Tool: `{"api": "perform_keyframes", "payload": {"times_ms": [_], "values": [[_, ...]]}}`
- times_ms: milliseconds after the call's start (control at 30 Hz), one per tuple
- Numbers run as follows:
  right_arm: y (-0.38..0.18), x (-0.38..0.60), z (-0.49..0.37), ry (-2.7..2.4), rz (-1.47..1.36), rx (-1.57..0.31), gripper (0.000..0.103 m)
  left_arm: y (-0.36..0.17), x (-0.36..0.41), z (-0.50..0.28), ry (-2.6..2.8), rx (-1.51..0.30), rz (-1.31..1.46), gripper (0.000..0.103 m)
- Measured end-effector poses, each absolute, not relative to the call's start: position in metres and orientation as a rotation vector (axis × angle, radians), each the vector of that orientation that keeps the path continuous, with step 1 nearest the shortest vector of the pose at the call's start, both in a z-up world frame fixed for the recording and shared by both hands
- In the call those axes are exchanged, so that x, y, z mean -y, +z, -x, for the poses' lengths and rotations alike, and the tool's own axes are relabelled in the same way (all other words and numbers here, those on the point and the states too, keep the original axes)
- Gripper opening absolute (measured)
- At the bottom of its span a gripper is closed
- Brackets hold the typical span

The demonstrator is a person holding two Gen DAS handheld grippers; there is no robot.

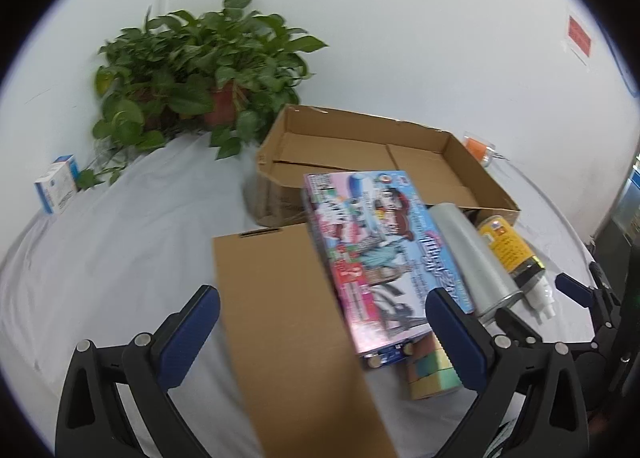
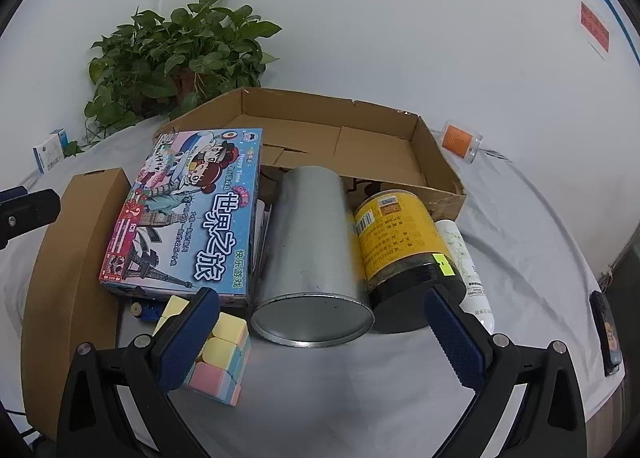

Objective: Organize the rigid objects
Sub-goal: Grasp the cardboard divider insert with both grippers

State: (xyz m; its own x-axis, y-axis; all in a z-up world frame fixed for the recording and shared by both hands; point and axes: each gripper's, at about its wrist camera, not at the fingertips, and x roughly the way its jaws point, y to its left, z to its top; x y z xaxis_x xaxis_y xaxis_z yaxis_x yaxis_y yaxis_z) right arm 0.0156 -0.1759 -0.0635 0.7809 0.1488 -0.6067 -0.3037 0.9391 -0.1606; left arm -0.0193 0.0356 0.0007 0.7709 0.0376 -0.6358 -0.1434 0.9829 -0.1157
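Note:
An open cardboard tray [image 1: 280, 154] [image 2: 436, 146] stands at the back of the white-clothed table. In front of it lie a flat brown box [image 1: 280, 318] [image 2: 72, 254], a colourful game box [image 1: 372, 254] [image 2: 192, 218] leaning on it, a silver can [image 1: 472, 254] [image 2: 312, 258], a yellow-labelled jar [image 1: 510, 250] [image 2: 400, 242], a white bottle [image 1: 542, 296] [image 2: 468, 270] and a pastel cube [image 1: 432, 374] [image 2: 220, 354]. My left gripper [image 1: 322, 332] is open above the brown box. My right gripper [image 2: 322, 332] is open just before the can's base.
A potted plant [image 1: 192, 86] [image 2: 176, 58] stands at the back left by the wall. A small blue-white carton [image 1: 56, 186] [image 2: 48, 152] sits at the far left. An orange-capped container [image 1: 480, 148] [image 2: 460, 140] lies behind the tray's right end.

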Motion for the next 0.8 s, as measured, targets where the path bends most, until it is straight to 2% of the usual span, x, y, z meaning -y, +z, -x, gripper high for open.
{"api": "perform_keyframes", "payload": {"times_ms": [233,800], "values": [[-0.062,0.183,-0.017,0.218,0.251,-0.628,0.103,-0.006,-0.013,0.011,0.025,-0.706,0.152,0.102],[-0.067,0.179,-0.016,0.209,0.259,-0.638,0.102,-0.013,-0.012,0.011,0.027,-0.729,0.159,0.102]]}}
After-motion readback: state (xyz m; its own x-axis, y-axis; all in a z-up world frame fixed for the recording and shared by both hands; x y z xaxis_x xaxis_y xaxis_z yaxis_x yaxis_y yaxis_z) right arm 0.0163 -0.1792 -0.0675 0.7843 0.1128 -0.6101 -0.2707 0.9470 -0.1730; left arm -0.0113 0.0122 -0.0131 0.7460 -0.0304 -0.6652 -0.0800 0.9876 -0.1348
